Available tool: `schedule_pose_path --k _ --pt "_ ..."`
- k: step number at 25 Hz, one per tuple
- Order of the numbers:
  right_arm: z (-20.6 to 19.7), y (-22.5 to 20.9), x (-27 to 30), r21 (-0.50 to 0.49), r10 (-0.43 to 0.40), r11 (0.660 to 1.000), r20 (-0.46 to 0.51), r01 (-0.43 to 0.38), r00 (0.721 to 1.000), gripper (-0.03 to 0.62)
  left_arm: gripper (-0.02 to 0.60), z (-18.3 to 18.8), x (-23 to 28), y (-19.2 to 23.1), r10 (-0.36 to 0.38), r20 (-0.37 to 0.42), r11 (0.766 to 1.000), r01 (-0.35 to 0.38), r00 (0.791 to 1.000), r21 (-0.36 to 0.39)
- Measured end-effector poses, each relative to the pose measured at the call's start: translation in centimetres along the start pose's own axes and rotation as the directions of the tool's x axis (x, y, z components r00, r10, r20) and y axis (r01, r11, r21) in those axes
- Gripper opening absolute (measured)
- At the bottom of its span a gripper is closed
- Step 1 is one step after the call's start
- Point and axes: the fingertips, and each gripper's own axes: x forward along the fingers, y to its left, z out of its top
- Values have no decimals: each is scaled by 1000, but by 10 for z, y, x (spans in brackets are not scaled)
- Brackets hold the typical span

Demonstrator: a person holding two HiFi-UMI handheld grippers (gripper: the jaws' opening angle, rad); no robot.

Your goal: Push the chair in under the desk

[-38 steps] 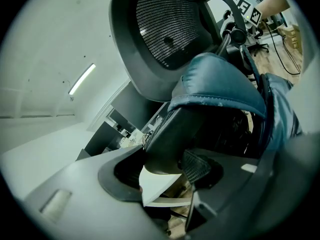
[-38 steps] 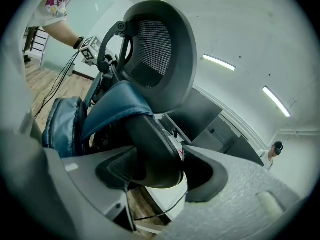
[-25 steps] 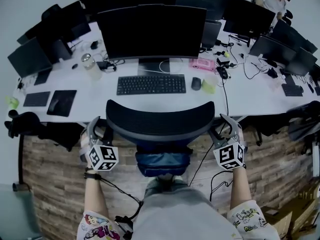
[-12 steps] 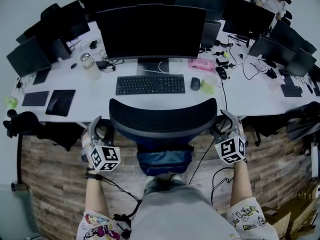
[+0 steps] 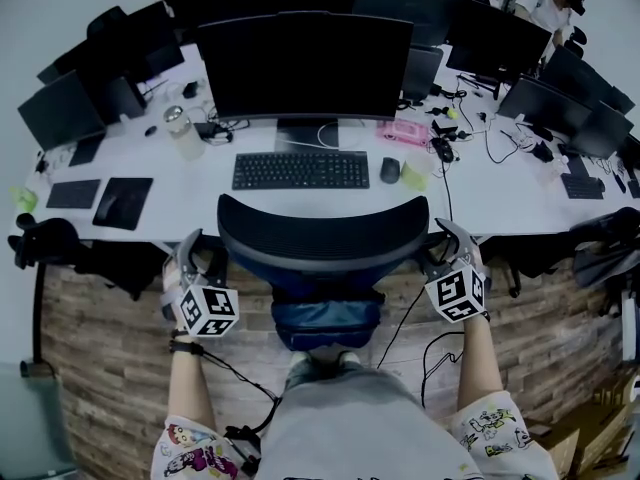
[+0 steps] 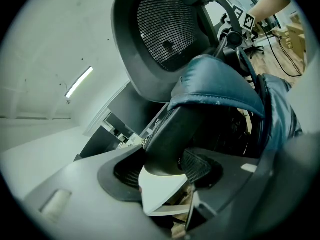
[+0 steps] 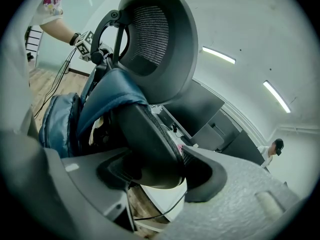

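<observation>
Evenly, left gripper (image 5: 205, 253) and right gripper (image 5: 437, 248), fingers (image 6: 75, 184) clenched on chair (image 5: 322, 230) backrest.

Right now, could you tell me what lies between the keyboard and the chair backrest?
Only a bare strip of white desk separates the keyboard from the chair backrest, as the head view shows.

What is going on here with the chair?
A person stands behind an office chair holding a gripper in each hand. The left gripper is clamped on the backrest's left edge, the right gripper on its right edge. The backrest sits close to the white desk, facing the keyboard.
</observation>
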Motion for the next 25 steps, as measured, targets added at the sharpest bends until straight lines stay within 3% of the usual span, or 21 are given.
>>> schedule_pose_path --k 9,14,25 --pt "-4 1 0 -1 3 1000 -9 -3 1000 276 252 -2 -4 -5 -14 -16 999 15 1000 31" --pt "-4 0 -11 -16 3 1000 -6 -3 1000 282 282 -2 -19 -8 -16 -17 1000 16 1000 -4" --pt "4 8 -49 40 -6 999 67 4 998 283 288 17 -55 -22 8 3 994 -8 1000 -105"
